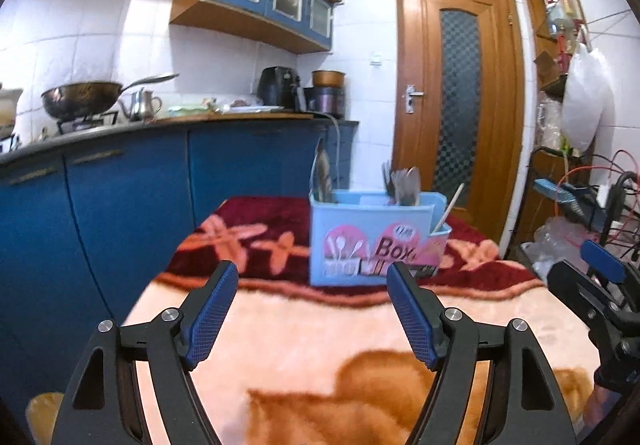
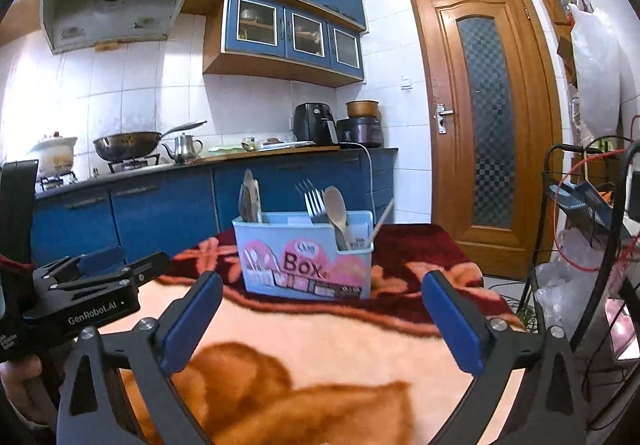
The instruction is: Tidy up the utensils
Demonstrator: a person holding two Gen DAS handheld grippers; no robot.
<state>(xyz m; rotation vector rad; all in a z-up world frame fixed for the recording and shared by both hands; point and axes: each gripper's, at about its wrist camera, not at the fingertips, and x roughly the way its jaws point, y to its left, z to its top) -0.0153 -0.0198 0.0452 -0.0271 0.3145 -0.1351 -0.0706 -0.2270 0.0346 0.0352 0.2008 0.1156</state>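
Observation:
A light blue utensil box marked "Box" stands on the blanket-covered table; it also shows in the right wrist view. Forks, a wooden spoon, dark utensils and a chopstick stand upright in its compartments. My left gripper is open and empty, short of the box. My right gripper is open and empty, also short of the box. The right gripper shows at the right edge of the left wrist view, and the left gripper shows at the left of the right wrist view.
Blue kitchen cabinets run along the left, with a wok, a kettle and an air fryer on the counter. A wooden door is behind the table. A wire rack with cables stands right of the table.

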